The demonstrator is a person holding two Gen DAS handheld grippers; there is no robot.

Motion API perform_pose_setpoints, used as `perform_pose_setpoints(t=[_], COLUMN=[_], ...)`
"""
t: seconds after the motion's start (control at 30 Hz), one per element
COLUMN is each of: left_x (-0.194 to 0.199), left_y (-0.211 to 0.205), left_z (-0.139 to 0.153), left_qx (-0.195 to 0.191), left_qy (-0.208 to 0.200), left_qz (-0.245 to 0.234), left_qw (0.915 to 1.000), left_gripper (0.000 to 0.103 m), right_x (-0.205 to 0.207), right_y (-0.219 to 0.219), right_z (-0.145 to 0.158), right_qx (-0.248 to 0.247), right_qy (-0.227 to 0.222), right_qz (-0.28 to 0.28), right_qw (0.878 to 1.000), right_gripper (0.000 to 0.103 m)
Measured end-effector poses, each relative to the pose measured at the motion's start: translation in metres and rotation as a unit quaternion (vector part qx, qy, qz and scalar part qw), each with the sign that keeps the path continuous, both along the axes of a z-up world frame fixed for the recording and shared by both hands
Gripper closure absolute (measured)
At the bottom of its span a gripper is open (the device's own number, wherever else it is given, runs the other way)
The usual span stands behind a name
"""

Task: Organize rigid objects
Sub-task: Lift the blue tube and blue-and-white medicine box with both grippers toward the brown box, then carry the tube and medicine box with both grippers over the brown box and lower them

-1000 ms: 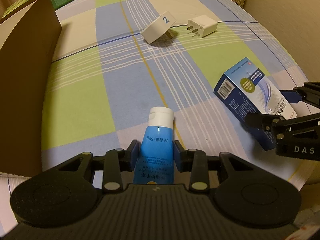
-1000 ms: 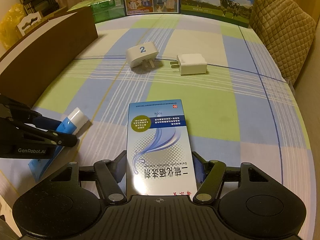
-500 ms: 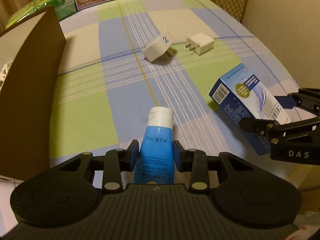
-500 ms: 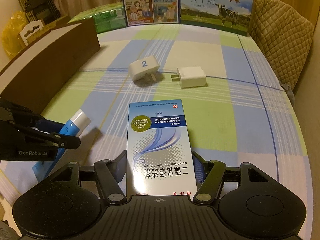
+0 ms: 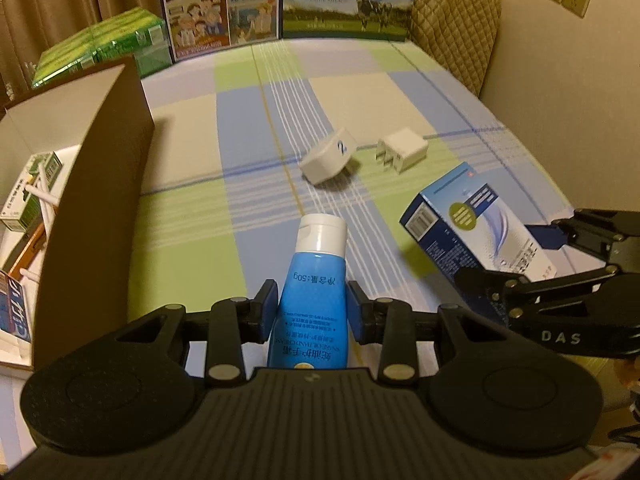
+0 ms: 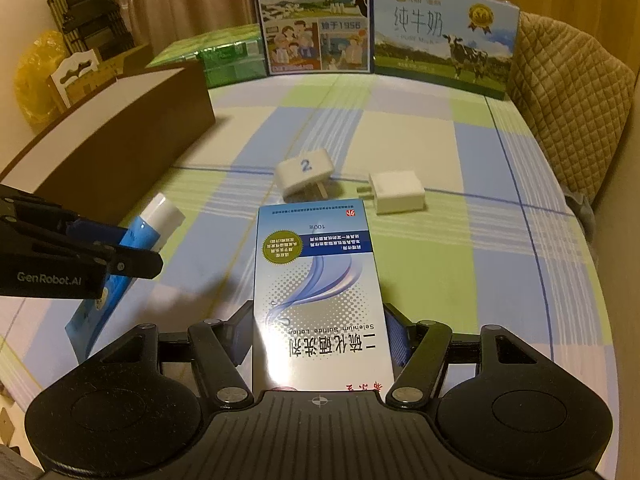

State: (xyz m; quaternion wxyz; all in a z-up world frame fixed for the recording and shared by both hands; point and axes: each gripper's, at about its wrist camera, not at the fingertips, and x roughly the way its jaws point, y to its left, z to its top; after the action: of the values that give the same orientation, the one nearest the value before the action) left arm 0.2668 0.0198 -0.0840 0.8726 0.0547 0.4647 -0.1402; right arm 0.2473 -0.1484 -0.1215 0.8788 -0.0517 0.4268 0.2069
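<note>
Left of the tube that our left gripper squeezes sits the brown box, tube pointing forward; our right gripper clamps the lotion carton, farther away.

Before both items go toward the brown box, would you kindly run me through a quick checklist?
1. Left tool shut on the blue tube: ok.
2. Right tool shut on the lotion box: ok.
3. Tube's white cap closed: ok.
4. Both items lifted off the tablecloth: cannot tell.
5. Brown box open on top: ok.
6. Free room inside it: cannot tell; cartons already lie there.
</note>
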Motion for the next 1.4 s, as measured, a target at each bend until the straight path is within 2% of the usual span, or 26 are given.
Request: perform_pose_setpoints(t=[0.37, 0.8, 1.13, 1.4], left_x=[0.005, 0.006, -0.003, -0.005], left_y=[0.018, 0.061, 0.105, 0.153], left_z=[0.030, 0.066, 0.095, 0.109], left_qx=[-0.010, -0.026, -0.035, -0.023], left_qy=[-0.034, -0.077, -0.111, -0.125], left_qz=[0.019, 0.052, 0.077, 0.108], left_qw=[0.9992, 0.9953, 0.9902, 0.9859], left_gripper=[0.071, 0.071, 0.071, 0.071], right_x=[0.010, 0.016, 0.012, 0.007], right_y=[0.020, 0.065, 0.117, 0.171], right_z=[0.023, 0.052, 0.068, 0.079], right_qx=[0.012, 0.031, 0.042, 0.064], right_qy=[-0.027, -0.066, -0.086, -0.093], right_qz=[0.016, 0.046, 0.077, 0.105], right_qw=[0.999, 0.996, 0.992, 0.988], right_gripper=[0.041, 0.041, 0.041, 0.041])
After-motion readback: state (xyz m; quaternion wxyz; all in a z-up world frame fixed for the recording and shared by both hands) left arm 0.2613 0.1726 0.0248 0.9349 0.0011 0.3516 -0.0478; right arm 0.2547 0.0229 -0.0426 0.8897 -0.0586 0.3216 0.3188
